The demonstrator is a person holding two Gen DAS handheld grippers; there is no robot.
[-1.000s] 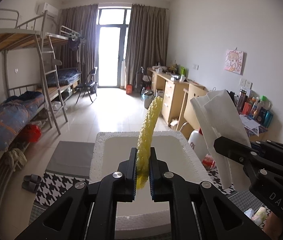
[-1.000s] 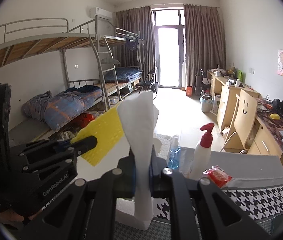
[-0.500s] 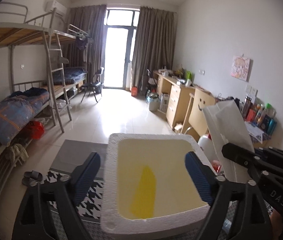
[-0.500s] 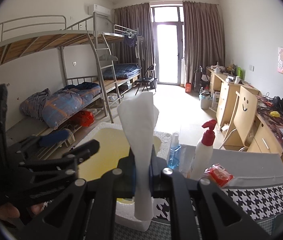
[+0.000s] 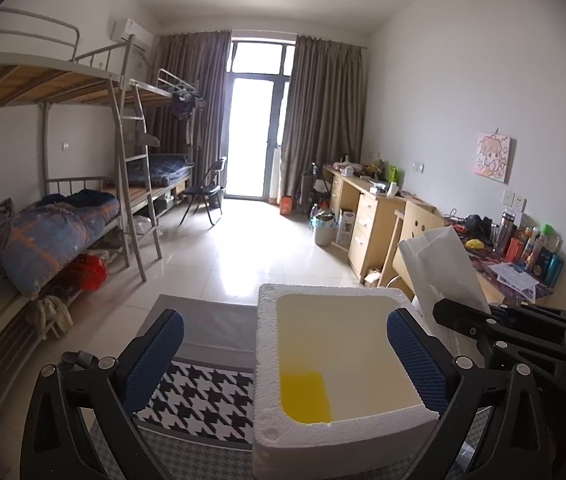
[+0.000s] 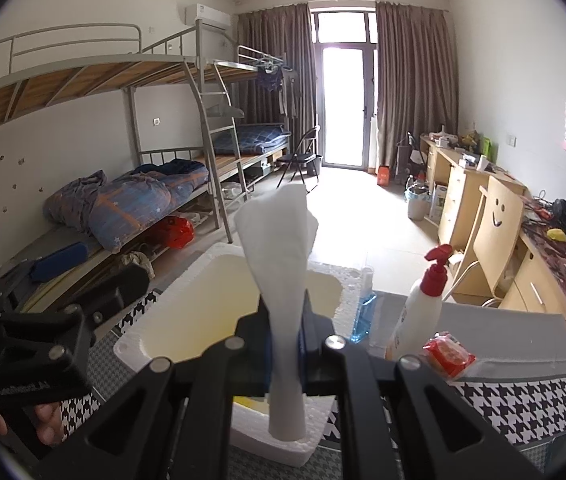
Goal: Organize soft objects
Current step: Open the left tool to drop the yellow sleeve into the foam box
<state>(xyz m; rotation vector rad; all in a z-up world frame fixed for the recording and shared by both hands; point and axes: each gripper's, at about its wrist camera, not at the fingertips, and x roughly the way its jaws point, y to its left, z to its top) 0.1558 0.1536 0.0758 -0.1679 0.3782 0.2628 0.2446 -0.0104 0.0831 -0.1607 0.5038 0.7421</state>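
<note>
The left tongs (image 5: 283,350) were opening, their blue-padded fingers (image 5: 154,354) spread to either side of the white foam box (image 5: 267,364) with nothing between them; the box's near wall ran out of the bottom of the left wrist view. Inside the box, in the near left corner, lay the flat yellow cloth (image 5: 306,396), its near edge hidden behind the foam rim. The right tongs (image 6: 286,354) were clamped tight on the white folded tissue (image 6: 279,248), which stood up between them and fanned out above; its lower end hung below the jaws, in front of the box's near wall. In the right wrist view the yellow cloth could hardly be made out, most of the box floor being covered by the tongs. Only fingertips of the person's hand (image 6: 45,424) showed under the left tool at the picture's edge. On the houndstooth-patterned desk (image 6: 523,400) beside the box stood a white pump bottle with a red top (image 6: 423,308), a blue-tinted clear bottle (image 6: 364,312) partly hidden behind the box rim, and a small red packet (image 6: 449,354) whose print was too small to read.
</note>
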